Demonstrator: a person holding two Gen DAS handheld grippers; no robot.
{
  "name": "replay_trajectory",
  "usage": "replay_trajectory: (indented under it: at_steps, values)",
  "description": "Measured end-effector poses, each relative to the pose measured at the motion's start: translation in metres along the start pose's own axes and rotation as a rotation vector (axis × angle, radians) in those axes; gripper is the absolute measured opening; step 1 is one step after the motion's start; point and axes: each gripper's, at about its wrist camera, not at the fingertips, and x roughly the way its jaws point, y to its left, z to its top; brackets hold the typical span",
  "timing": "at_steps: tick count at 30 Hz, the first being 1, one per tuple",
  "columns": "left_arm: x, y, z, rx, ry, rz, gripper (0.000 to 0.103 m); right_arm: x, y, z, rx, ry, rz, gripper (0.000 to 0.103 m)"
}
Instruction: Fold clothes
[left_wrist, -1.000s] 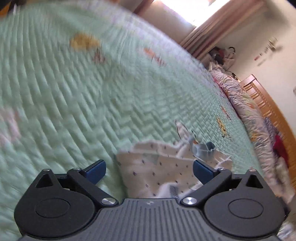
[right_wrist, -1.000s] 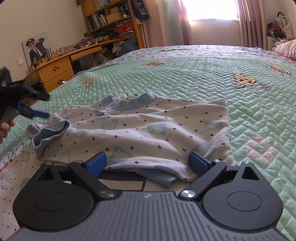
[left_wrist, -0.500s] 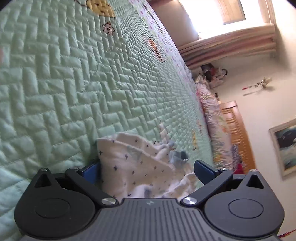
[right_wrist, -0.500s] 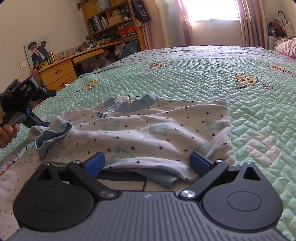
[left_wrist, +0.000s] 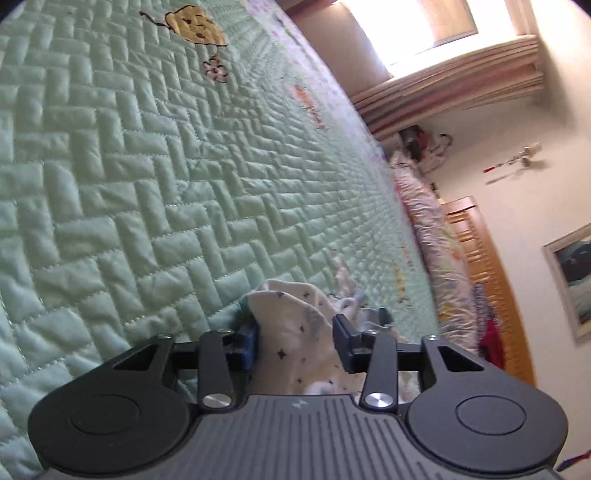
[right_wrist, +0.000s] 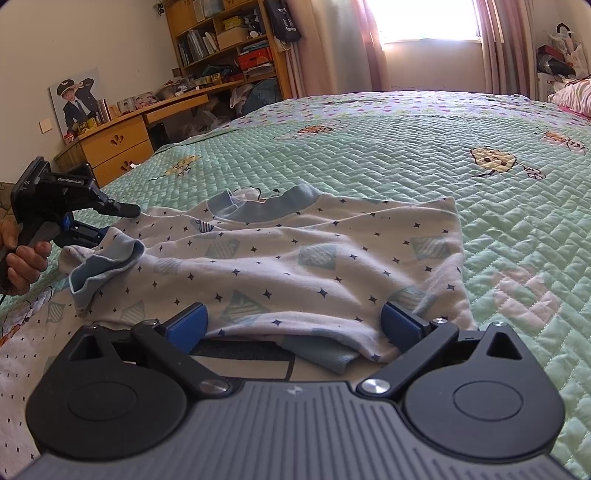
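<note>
A white children's shirt (right_wrist: 295, 258) with small dark stars and a light blue collar lies flat on the green quilted bedspread (right_wrist: 406, 155). My left gripper (left_wrist: 297, 347) is at the shirt's sleeve (left_wrist: 295, 321). Its jaws are closing with the bunched sleeve cloth between the blue pads. From the right wrist view, the left gripper (right_wrist: 116, 223) reaches the sleeve (right_wrist: 107, 258) from the far left, held by a person's hand (right_wrist: 22, 266). My right gripper (right_wrist: 293, 326) stands open and wide at the shirt's near hem, with the hem lying between its fingers.
A wooden desk (right_wrist: 122, 140) and bookshelf (right_wrist: 229, 44) stand beyond the bed's left side. Pillows (left_wrist: 436, 236) and a wooden headboard (left_wrist: 480, 266) line the bed's far end. Open bedspread stretches past the shirt toward the window (right_wrist: 428, 22).
The left gripper sank and rolled onto the sleeve, and its jaws have drawn in from wide apart around the cloth. The right gripper and the shirt's body have stayed put.
</note>
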Motion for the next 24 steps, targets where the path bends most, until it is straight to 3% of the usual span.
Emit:
replay_trajectory:
  at_steps: [2, 3, 4, 5, 9, 12, 17, 18, 19, 21, 22, 24]
  values:
    - [0.002, -0.005, -0.002, 0.044, 0.001, 0.029, 0.05, 0.0, 0.0, 0.0, 0.0, 0.0, 0.001, 0.101]
    - [0.003, -0.011, -0.003, 0.084, 0.005, 0.07, 0.038, 0.0, 0.0, 0.0, 0.0, 0.001, 0.001, 0.101]
    - [0.006, -0.02, -0.004, 0.141, 0.012, 0.131, 0.019, 0.001, 0.0, 0.001, -0.002, 0.002, 0.001, 0.101]
    - [0.009, -0.029, -0.005, 0.197, 0.016, 0.184, 0.013, 0.001, 0.0, 0.001, -0.003, 0.002, 0.001, 0.101]
    - [0.015, -0.075, -0.003, 0.442, -0.026, 0.365, 0.01, 0.001, 0.004, 0.002, -0.012, 0.009, -0.015, 0.102]
    - [0.014, -0.098, 0.003, 0.576, -0.081, 0.454, 0.01, 0.004, 0.008, 0.008, -0.01, 0.01, -0.033, 0.103]
    - [0.035, -0.094, -0.001, 0.733, -0.102, 0.548, 0.012, 0.012, 0.014, 0.009, -0.016, 0.01, -0.063, 0.103]
    - [0.034, -0.085, -0.002, 0.703, -0.089, 0.547, 0.017, 0.012, 0.014, 0.008, -0.019, 0.007, -0.066, 0.103]
    - [0.033, -0.075, -0.001, 0.659, -0.077, 0.555, 0.029, 0.012, 0.014, 0.007, -0.021, 0.006, -0.067, 0.103]
    - [0.021, -0.064, -0.004, 0.607, -0.134, 0.586, 0.043, 0.012, 0.013, 0.006, -0.023, 0.004, -0.067, 0.103]
    - [0.014, -0.061, -0.003, 0.582, -0.166, 0.618, 0.063, 0.012, 0.013, 0.006, -0.023, 0.005, -0.068, 0.103]
    - [-0.002, -0.058, -0.002, 0.548, -0.244, 0.703, 0.085, 0.013, 0.013, 0.006, -0.026, 0.007, -0.069, 0.103]
